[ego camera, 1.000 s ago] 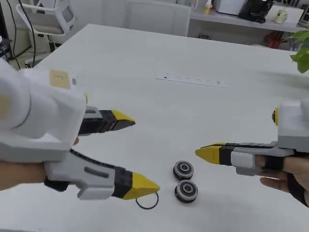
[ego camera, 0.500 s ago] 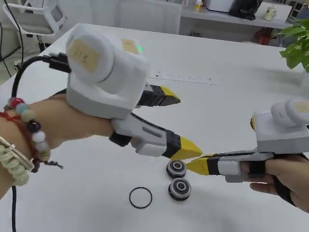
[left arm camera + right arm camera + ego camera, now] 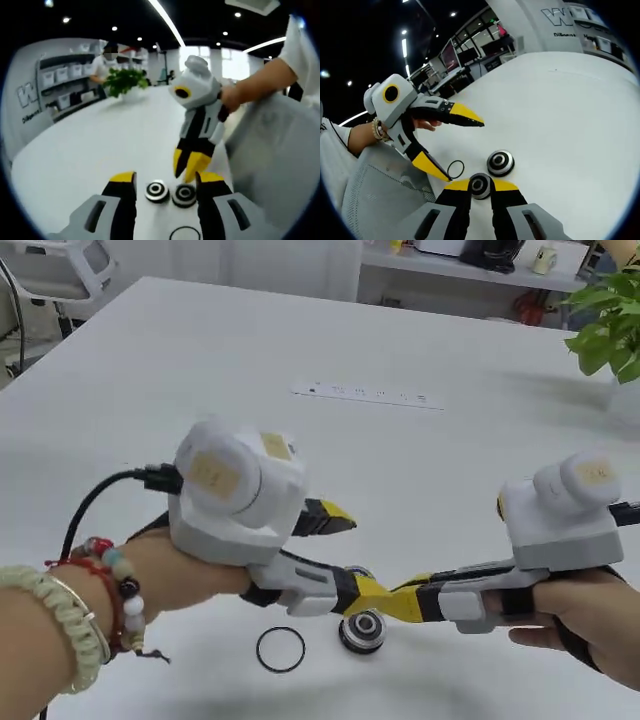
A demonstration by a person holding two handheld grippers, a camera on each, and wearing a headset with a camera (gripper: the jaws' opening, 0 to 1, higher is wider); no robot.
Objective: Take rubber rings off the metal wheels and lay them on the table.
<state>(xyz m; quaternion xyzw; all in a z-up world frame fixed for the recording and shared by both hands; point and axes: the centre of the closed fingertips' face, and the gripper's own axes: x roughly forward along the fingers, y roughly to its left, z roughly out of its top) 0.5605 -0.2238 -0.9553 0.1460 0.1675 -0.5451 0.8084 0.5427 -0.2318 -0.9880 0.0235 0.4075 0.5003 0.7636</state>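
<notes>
The left gripper is held low over the table. Its fingers are spread wide open, and nothing is held between them. They are most likely kept wide so that a wheel can be taken in.

One thin black ring is laid flat on the table just beside that gripper, on the side near the person. So one ring seems to be done already.

Two wheels are set close together a little to the right. The far wheel is partly hidden behind the left gripper's lower finger. The near wheel is seen whole. A dark band is seen around each wheel, so rings are probably still on both.

The right gripper is pointed in from the right, with its tips right at the near wheel. Its fingers are drawn close, and in the right gripper view that wheel is seen between the tips. It cannot be told whether the wheel is squeezed or only touched. The wheel is likely meant to be held steady there while its ring is pulled off.
</notes>
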